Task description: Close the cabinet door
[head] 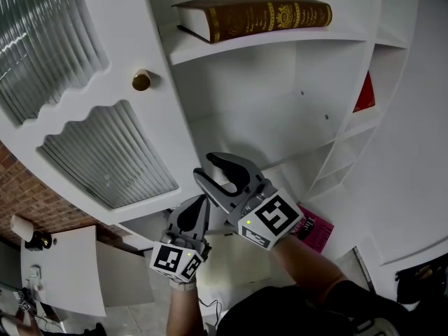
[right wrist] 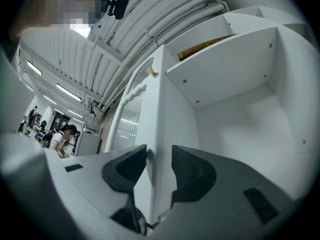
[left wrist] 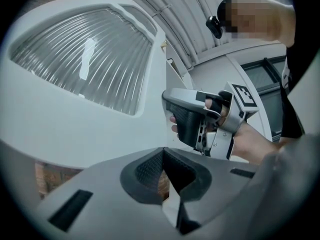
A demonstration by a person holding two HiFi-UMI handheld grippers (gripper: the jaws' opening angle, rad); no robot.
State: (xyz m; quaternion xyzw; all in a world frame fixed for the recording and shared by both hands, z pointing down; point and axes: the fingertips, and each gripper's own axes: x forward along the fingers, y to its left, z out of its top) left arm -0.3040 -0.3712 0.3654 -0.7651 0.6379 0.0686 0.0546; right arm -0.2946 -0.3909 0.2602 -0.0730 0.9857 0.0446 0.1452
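In the head view, we judge the closing barely begun. The cabinet door (head: 164, 128) stands swung wide out of the cabinet and fills the frame from 9 to 11 o'clock, with its brass knob (head: 141, 81) toward 10. The shelves (head: 280, 40) are laid bare, with a brown book (head: 255, 16) at 12. The whole swing back to the frame is left to do. Our right gripper (head: 210, 170) sits just below centre, reaching up and left to the door's free edge with its fingers apart. Our left gripper (head: 198, 205) hangs just beside it at 7 o'clock, fingers together, near the door's lower corner.

In the left gripper view, the fingers meet at their tips and hold nothing (left wrist: 162, 151). The door's ribbed glass (left wrist: 85, 59) spreads over 10 o'clock. The right gripper (left wrist: 186, 115) shows at 3 o'clock, held level in a hand (left wrist: 250, 141), its nose at the door's edge.

In the right gripper view, the fingers stand apart and straddle the door's free edge (right wrist: 159, 109), which runs up from 6 toward 12. One finger (right wrist: 127, 166) lies on the outer, glazed face and the other (right wrist: 192, 171) on the inner face. They sit close to both faces, but we cannot tell whether they press it. The open cabinet interior (right wrist: 235, 119) lies at 3 o'clock. We judge this a hold suited to pushing the door home.
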